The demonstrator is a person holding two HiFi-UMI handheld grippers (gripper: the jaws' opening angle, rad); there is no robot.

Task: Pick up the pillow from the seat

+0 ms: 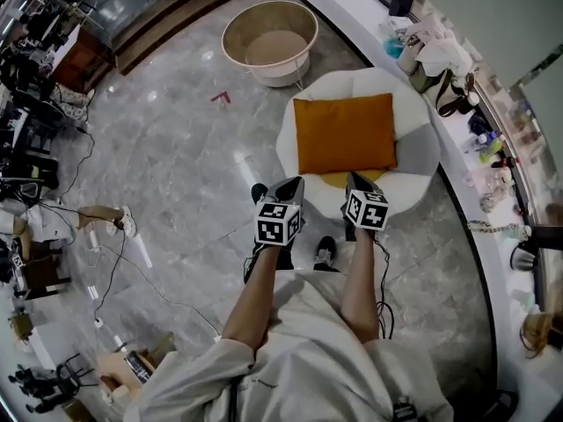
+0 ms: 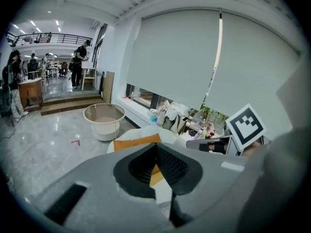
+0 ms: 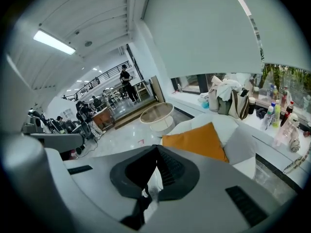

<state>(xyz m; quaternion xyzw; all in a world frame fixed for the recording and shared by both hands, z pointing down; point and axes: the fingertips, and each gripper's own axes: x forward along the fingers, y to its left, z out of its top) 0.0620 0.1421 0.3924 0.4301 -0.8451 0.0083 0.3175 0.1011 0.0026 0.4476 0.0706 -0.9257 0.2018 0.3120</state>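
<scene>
A round tub [image 1: 269, 42] stands at 11 o'clock from the white seat [image 1: 420, 152], and bags [image 1: 435, 55] crowd the ledge [image 1: 369, 3] at its 1 o'clock. The orange pillow [image 1: 345, 134] lies flat on the seat, at 12 o'clock from both grippers, near but apart. The left gripper [image 1: 292, 185] and right gripper [image 1: 355, 181] have their jaws together, empty, by the seat's 6 o'clock edge.

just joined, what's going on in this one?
A person stands in front of a round white seat with a hand-held gripper in each hand. An orange pillow lies flat on the seat, not yet picked up. The left gripper and right gripper both point down toward the pillow's near edge. The fingers of each are closed together with nothing between them, so neither grips the pillow.
</scene>
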